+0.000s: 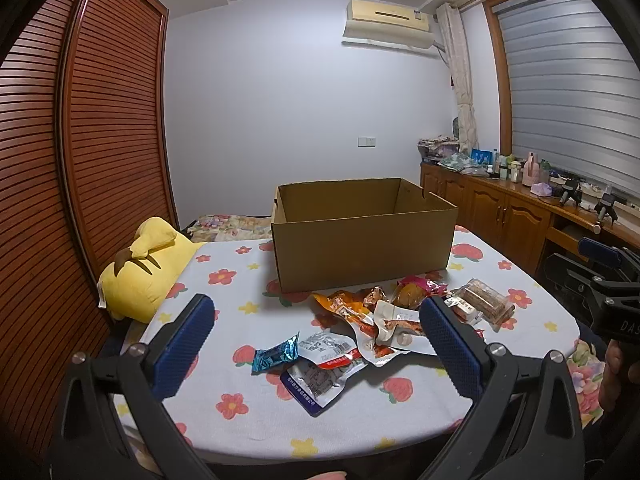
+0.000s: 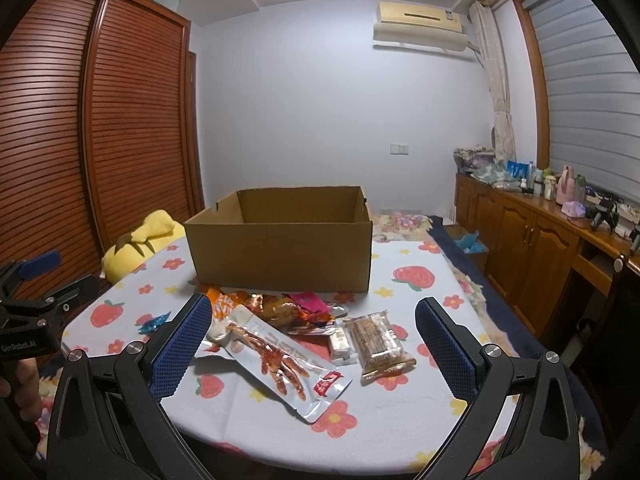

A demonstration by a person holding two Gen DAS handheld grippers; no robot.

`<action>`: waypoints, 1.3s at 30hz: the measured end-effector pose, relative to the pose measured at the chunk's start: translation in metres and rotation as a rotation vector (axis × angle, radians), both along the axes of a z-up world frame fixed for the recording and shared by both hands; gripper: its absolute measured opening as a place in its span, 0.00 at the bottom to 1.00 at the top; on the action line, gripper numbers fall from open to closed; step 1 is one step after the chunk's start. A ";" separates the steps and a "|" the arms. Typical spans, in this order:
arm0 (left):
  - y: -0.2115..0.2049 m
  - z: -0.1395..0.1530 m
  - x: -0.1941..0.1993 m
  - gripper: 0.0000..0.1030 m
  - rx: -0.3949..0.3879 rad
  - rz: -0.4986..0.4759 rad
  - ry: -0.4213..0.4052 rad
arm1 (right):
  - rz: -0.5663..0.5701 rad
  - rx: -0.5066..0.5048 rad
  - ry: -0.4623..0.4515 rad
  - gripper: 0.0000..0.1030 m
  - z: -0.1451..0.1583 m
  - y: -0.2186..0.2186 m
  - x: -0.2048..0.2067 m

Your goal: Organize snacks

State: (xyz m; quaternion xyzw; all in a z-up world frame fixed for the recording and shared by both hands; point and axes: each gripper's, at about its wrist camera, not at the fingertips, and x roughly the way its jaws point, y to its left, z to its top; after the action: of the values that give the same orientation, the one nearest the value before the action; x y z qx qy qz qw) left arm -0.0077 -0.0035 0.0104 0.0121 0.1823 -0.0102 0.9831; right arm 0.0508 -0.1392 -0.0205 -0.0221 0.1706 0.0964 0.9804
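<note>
Snacks (image 1: pixel 372 320) heaped loose on flowered tablecloth (image 1: pixel 248 412) just before open cardboard box (image 1: pixel 360 248), likely for easy loading; left gripper (image 1: pixel 316 344) and right gripper (image 2: pixel 312 344) both spread wide, holding nothing.

The left gripper (image 1: pixel 316 332) showed 2 blue fingers (image 1: pixel 182 346) with a fine knurled, dotted texture, each set on a matte black frame with triangular cut-outs. Round silver screw heads sat at the linkage joints, 2 per side. The right gripper (image 2: pixel 314 332) had the same build: blue textured pads (image 2: pixel 446 350), black arms, 4 silver pivots. Seen from the side, its black body carried white letters "DAS", partly cut off; the left one's body read "GenRobot.AI" in white. Bare skin of the hand (image 1: pixel 614 376) showed on the grip, no sleeve visible.
</note>
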 end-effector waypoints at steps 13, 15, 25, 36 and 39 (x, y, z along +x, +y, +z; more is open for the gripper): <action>-0.002 0.001 0.000 1.00 0.001 0.000 -0.001 | 0.001 0.000 -0.003 1.00 0.004 0.002 -0.002; -0.002 0.001 0.000 1.00 0.001 0.000 -0.002 | 0.001 0.001 -0.003 1.00 0.003 0.001 -0.002; -0.007 0.010 -0.002 1.00 0.002 -0.005 -0.005 | 0.001 0.001 -0.004 1.00 0.003 0.001 -0.003; -0.006 0.007 0.000 1.00 -0.007 -0.011 0.008 | 0.000 0.002 0.000 1.00 0.003 0.002 -0.001; -0.002 -0.001 0.004 1.00 -0.013 -0.015 0.024 | 0.003 0.001 0.006 1.00 0.008 0.003 -0.002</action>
State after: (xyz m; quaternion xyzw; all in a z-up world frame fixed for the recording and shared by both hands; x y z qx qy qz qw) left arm -0.0039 -0.0054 0.0094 0.0067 0.1939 -0.0191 0.9808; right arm 0.0490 -0.1363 -0.0121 -0.0216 0.1735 0.0979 0.9797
